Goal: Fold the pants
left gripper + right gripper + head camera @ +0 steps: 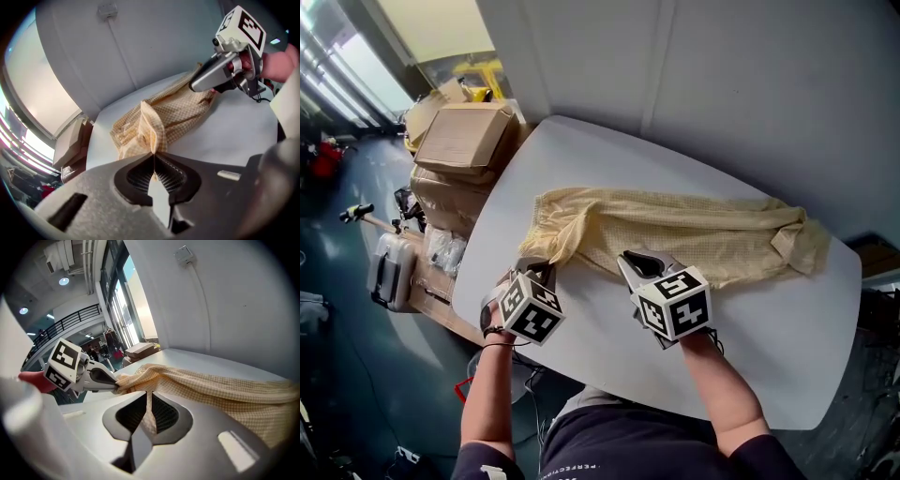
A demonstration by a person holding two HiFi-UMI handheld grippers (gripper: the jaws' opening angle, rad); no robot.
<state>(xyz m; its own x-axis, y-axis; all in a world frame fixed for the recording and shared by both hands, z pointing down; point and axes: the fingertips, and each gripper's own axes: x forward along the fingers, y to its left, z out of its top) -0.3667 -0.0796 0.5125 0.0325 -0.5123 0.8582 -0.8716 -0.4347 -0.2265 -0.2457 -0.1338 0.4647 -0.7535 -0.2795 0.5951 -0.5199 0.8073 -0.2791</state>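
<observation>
Pale yellow checked pants (694, 230) lie stretched lengthwise across the white table (769, 337), waistband bunched at the left. My left gripper (539, 266) is at the near left corner of the waistband, shut on a fold of the fabric; in the left gripper view the cloth (164, 115) rises pinched from the closed jaws (153, 157). My right gripper (637, 262) sits a little further right on the near edge, shut on a strip of the cloth (225, 385) that runs down between its jaws (149, 397). Each gripper shows in the other's view: the right (194, 86), the left (112, 383).
A grey wall runs close behind the table's far edge. Cardboard boxes (464, 136) are stacked off the table's left end, with a grey case (389, 272) on the floor below them. The person stands at the table's near edge.
</observation>
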